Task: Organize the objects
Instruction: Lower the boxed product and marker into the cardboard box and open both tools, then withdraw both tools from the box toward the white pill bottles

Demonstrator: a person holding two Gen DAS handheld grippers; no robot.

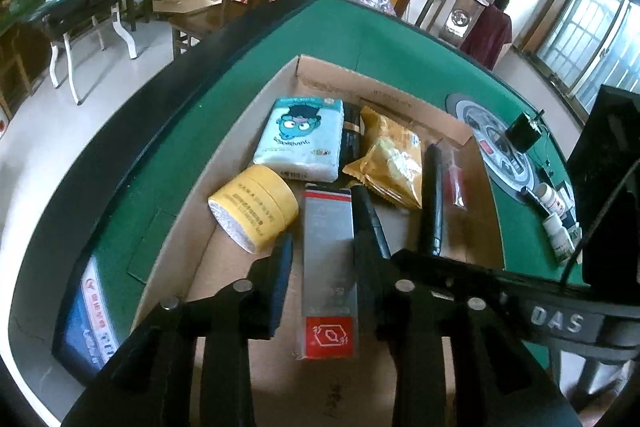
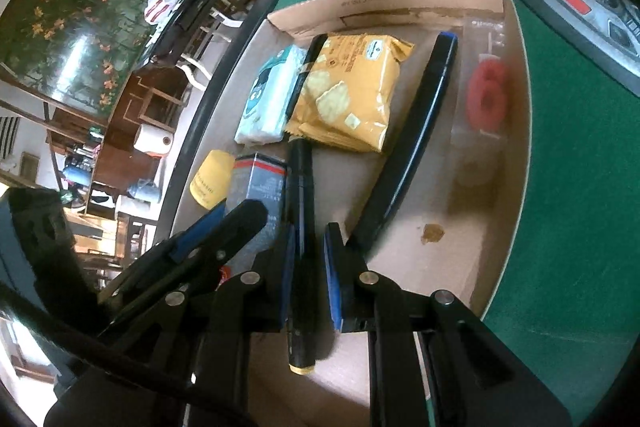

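Pen [image 2: 302, 227], slim, stiff and likely light and slick, lies in the cardboard box [image 2: 516, 147] at six o'clock of the cracker pack [image 2: 352, 95], clamped mid-barrel by the right gripper [image 2: 310, 263]. From the left wrist, the left gripper [image 1: 320, 267] straddles the grey carton [image 1: 329, 267], fingers seemingly parted, not pressing.

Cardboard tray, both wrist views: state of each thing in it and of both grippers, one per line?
Cardboard tray: top open, holding items.
Left gripper: open, straddling the grey carton.
Grey carton: lying flat, closed.
Right gripper: shut on the black pen.
Black pen: capped, lying along the fingers.
Yellow jar: on its side.
Tissue pack: flat, sealed.
Cracker bag: flat, sealed.
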